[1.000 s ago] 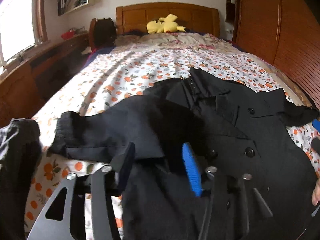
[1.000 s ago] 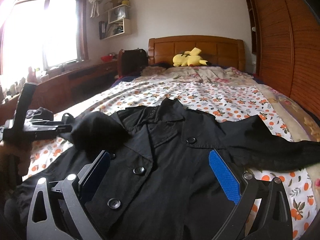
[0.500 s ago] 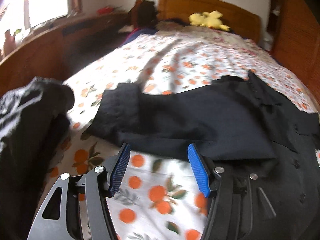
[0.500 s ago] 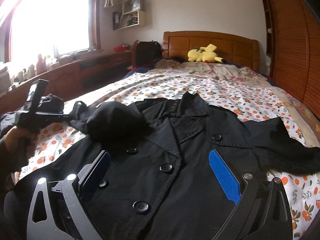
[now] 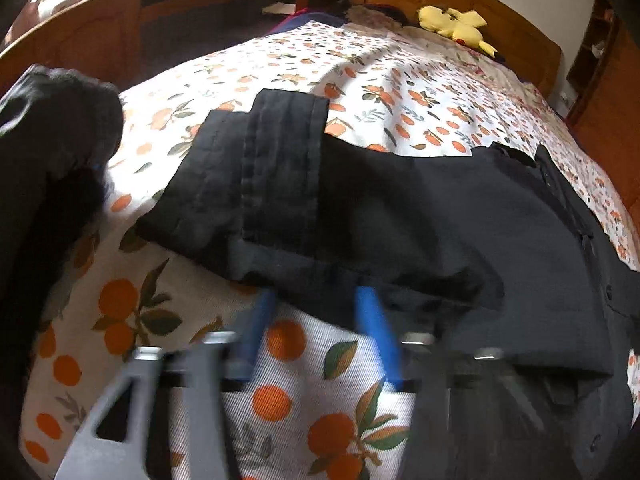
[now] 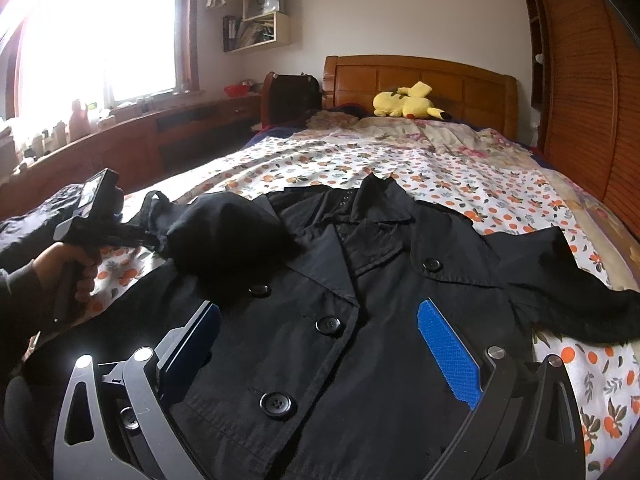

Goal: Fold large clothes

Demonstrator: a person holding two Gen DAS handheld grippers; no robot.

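A large black button-front coat [image 6: 360,300] lies face up on the bed, collar toward the headboard. Its left sleeve [image 5: 288,184] lies out to the side, cuff toward the bed's left edge. My left gripper [image 5: 316,308] is open, its blue pads [image 5: 372,320] at the near edge of that sleeve, blurred by motion. In the right wrist view the left gripper [image 6: 132,232] sits by the bunched sleeve [image 6: 228,228]. My right gripper [image 6: 320,332] is open and empty, just above the coat's front near the buttons. The right sleeve [image 6: 580,288] stretches out to the right.
The bed has an orange-print sheet [image 5: 380,92] and a wooden headboard [image 6: 420,80]. A yellow plush toy [image 6: 404,104] lies at the head. Another dark garment [image 5: 44,152] is heaped at the left edge. A wooden wardrobe [image 6: 580,100] stands on the right, a low cabinet [image 6: 160,132] under the window.
My left gripper swung left off the coat body and came down toward the left sleeve's near edge. My right gripper moved slightly forward over the coat front, still open.
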